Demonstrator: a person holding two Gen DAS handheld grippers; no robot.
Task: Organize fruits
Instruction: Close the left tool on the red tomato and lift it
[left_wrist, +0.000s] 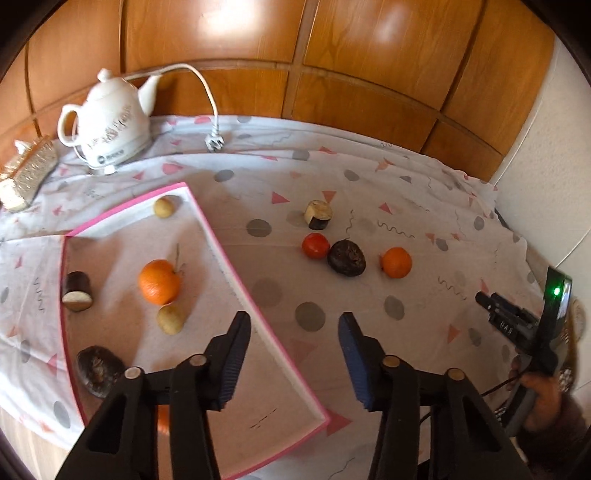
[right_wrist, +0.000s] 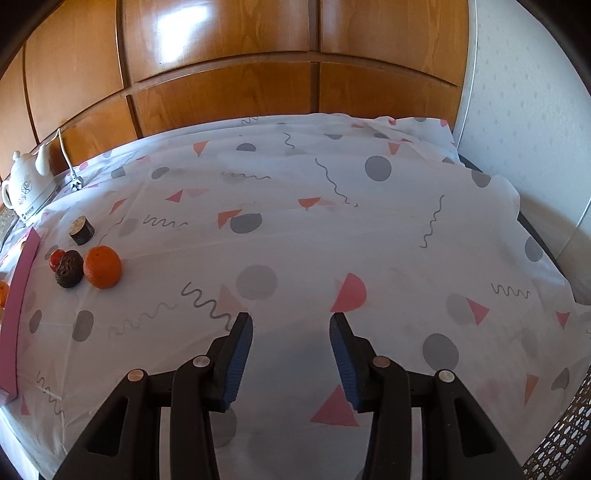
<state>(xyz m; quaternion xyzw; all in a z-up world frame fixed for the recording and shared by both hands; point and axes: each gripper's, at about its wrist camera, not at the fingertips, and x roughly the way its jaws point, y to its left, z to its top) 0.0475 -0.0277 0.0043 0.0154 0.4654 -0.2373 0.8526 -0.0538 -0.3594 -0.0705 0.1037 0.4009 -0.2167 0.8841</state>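
Both the left gripper (left_wrist: 293, 321) and right gripper (right_wrist: 291, 323) hang empty, jaws spread. The loose orange (left_wrist: 396, 262) right of the pink tray (left_wrist: 236, 280) looks firm, light and apt to roll. It seems best pinched across its middle.

A home, likely a dining corner. A patterned tablecloth (right_wrist: 295, 229) covers the table beneath wood-panelled cabinets (left_wrist: 295, 55). A white electric kettle (left_wrist: 110, 122) stands by.
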